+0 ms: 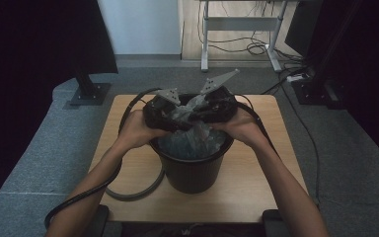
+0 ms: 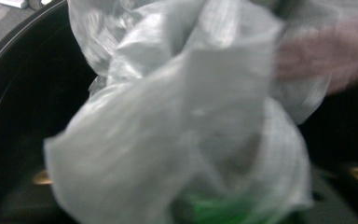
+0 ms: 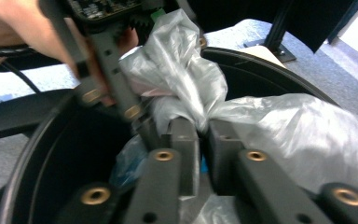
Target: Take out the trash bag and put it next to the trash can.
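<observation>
A black bucket [image 1: 192, 170] stands in the middle of the wooden table [image 1: 128, 128], with a crumpled clear plastic bag [image 1: 192, 140] inside it. Both grippers meet over the bucket's far rim. My right gripper [image 3: 203, 133] is shut, and a bunched fold of the bag [image 3: 289, 126] is pinched between its pads. My left gripper [image 3: 135, 114] hangs just beyond, with the raised bunch of bag pressed against its finger. In the left gripper view the blurred bag [image 2: 191, 116] hides the jaws, and the bucket's dark wall [image 2: 23, 93] lies behind it. In the high view the left gripper [image 1: 170, 113] and the right gripper [image 1: 202, 111] sit close together.
Thick cables [image 1: 133, 195] loop over the table at the bucket's left. A black stand foot [image 1: 89, 91] and a desk frame [image 1: 205, 49] lie beyond the table on grey carpet. Something green [image 2: 223, 210] shows under the bag. A blurred hand [image 2: 326, 56] is at upper right.
</observation>
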A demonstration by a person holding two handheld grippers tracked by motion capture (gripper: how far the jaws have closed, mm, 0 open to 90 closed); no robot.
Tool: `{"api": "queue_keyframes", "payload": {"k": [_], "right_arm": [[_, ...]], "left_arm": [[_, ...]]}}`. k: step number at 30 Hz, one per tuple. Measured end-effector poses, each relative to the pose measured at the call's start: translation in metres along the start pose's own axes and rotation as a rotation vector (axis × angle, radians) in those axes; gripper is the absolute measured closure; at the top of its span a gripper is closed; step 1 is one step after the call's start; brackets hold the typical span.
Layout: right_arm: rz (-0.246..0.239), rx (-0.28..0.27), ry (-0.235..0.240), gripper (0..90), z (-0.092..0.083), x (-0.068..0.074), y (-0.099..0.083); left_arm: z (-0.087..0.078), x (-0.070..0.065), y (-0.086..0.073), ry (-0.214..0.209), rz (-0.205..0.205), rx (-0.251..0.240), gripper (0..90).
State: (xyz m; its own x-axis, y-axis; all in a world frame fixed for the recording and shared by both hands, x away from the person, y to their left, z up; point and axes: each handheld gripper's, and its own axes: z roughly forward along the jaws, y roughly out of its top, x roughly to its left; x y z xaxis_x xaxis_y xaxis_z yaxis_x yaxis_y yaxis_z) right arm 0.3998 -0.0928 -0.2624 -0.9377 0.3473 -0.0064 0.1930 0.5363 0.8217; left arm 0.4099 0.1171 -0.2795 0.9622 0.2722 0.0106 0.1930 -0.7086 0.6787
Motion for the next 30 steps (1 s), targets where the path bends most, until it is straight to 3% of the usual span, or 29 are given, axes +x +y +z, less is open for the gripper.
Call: {"api": "queue_keyframes", "payload": {"k": [3, 7, 10, 12, 14, 17, 21, 26, 30], "right_arm": [[0.01, -0.02, -0.006, 54.1, -0.01, 0.0, -0.001], [0.026, -0.08, -0.069, 26.0, -0.033, -0.005, -0.004], [0.045, -0.095, -0.128, 13.2, -0.05, -0.012, -0.008], [0.051, -0.074, -0.155, 9.9, -0.058, -0.017, -0.013], [0.069, -0.048, -0.168, 0.3, -0.061, -0.023, -0.018], [0.07, -0.021, -0.143, 0.0, -0.057, -0.03, -0.026], [0.054, -0.002, -0.072, 0.0, -0.04, -0.033, -0.028], [-0.018, 0.01, 0.045, 0.0, -0.013, -0.016, -0.019], [-0.06, 0.038, 0.083, 0.7, 0.006, 0.0, -0.015]], "left_arm": [[-0.007, 0.005, -0.005, 0.025, -0.017, -0.003, 79.4], [-0.022, 0.011, -0.014, 0.024, -0.048, -0.043, 80.2], [-0.034, 0.013, -0.019, 0.0, -0.06, -0.069, 80.1], [-0.04, 0.013, -0.022, -0.015, -0.053, -0.081, 80.0], [-0.046, 0.012, -0.023, -0.032, -0.043, -0.093, 79.9], [-0.05, 0.009, -0.023, -0.065, -0.024, -0.107, 79.8], [-0.048, 0.005, -0.015, -0.087, 0.005, -0.093, 79.5], [-0.035, 0.001, -0.003, -0.066, 0.019, -0.043, 78.3], [-0.023, 0.0, 0.006, -0.057, 0.021, -0.026, 76.9]]}}
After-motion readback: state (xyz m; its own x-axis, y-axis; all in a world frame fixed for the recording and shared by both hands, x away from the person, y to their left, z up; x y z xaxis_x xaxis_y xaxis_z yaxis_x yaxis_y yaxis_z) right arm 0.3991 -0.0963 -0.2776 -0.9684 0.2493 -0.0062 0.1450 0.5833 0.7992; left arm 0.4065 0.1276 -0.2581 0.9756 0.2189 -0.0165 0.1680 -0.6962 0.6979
